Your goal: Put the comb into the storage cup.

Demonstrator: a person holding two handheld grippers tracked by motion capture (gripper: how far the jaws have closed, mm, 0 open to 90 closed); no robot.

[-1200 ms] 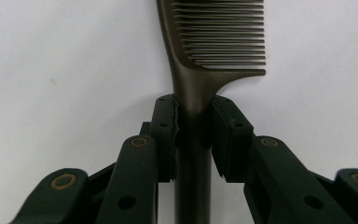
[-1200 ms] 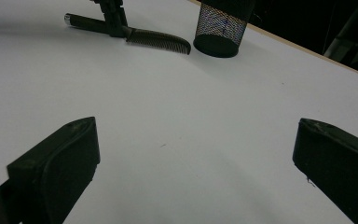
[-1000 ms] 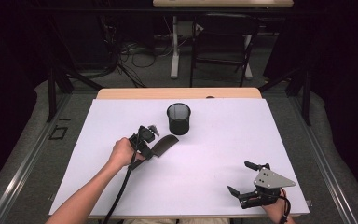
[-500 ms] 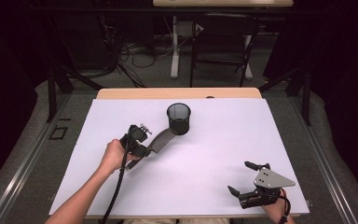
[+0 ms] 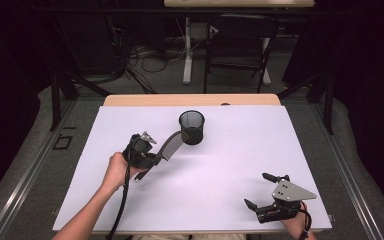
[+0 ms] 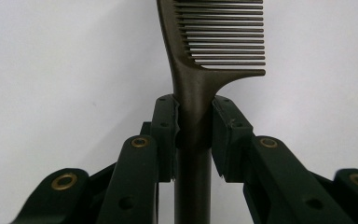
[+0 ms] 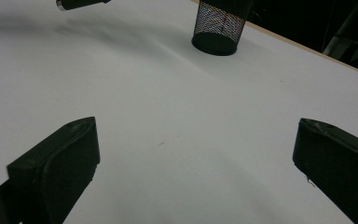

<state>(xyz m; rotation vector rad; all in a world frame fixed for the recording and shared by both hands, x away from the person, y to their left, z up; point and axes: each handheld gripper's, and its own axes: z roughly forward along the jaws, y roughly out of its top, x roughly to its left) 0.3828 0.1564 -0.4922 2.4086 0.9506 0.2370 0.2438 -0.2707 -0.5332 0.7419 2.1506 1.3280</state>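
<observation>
Two black jaws of the left gripper are clamped on the handle of a dark comb, which is held above the white table with its toothed end just beside the rim of the black mesh cup. At the near right corner, the right gripper is kept with its jaws wide apart, nothing between them.
</observation>
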